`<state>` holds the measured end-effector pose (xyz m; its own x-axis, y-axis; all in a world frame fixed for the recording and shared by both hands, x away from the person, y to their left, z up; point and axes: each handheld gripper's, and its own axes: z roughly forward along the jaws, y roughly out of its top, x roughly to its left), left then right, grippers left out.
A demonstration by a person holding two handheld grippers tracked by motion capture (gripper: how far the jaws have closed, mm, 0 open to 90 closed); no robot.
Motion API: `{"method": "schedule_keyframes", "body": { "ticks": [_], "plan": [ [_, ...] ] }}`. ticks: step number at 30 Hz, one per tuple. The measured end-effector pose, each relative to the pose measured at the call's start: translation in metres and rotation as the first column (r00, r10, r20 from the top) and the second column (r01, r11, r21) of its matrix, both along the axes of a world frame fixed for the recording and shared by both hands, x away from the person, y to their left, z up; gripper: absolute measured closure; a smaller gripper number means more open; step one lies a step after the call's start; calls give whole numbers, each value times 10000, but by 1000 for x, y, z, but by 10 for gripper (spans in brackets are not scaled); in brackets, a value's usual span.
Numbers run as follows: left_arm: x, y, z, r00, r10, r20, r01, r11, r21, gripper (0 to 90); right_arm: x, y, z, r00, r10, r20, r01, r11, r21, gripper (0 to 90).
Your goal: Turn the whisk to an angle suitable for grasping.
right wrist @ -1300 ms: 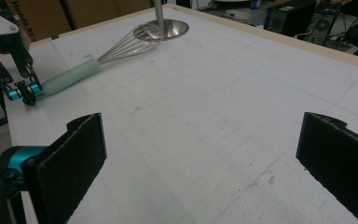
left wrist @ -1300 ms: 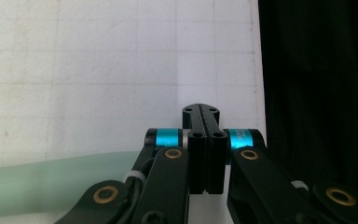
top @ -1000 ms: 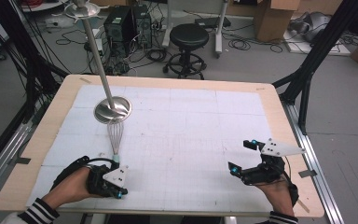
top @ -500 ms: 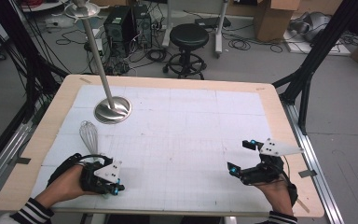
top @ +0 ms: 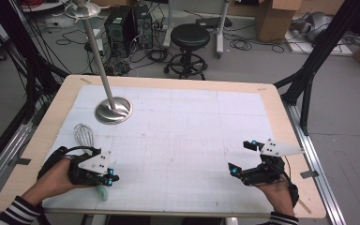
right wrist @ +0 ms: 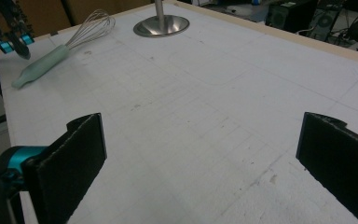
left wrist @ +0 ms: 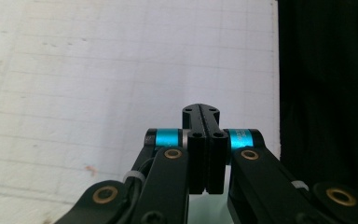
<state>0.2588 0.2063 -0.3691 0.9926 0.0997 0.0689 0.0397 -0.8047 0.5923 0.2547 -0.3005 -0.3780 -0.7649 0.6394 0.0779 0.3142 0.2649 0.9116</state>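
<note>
The whisk has thin, shiny metal wires and a pale green handle that looks like matt, smooth plastic or rubber. The stand beside it is polished metal, its round base glossy and mirror-like, its pole brushed and bright. The surface has a light, matt wooden rim; its top is covered by a white sheet that looks like paper, faintly gridded, dull and slightly scuffed, with a grainy texture up close. The left hand-held gripper and right hand-held gripper are of matt black plastic, with glossy blue anodised metal sleeves and brass-coloured rivets; the right one's pads look rough and rubbery. Each carries a pale grey, matt plate.
</note>
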Motion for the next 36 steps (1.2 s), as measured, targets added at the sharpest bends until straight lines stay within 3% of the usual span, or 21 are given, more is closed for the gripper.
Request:
{"method": "schedule_keyframes", "body": {
  "ticks": [6,28,36],
  "plan": [
    [4,10,13,9992,289,264,-281,9992,-295,873,0,1,-1,10000,14,-48,-15,10000,-34,5],
    [6,28,20,9978,398,539,-382,9988,-294,836,2,1,-2,10000,28,-78,-29,10000,-94,5],
    [11,32,23,9961,437,762,-415,9987,-310,733,1,0,-2,10000,3,-90,-3,10000,-80,5]
  ]
}}
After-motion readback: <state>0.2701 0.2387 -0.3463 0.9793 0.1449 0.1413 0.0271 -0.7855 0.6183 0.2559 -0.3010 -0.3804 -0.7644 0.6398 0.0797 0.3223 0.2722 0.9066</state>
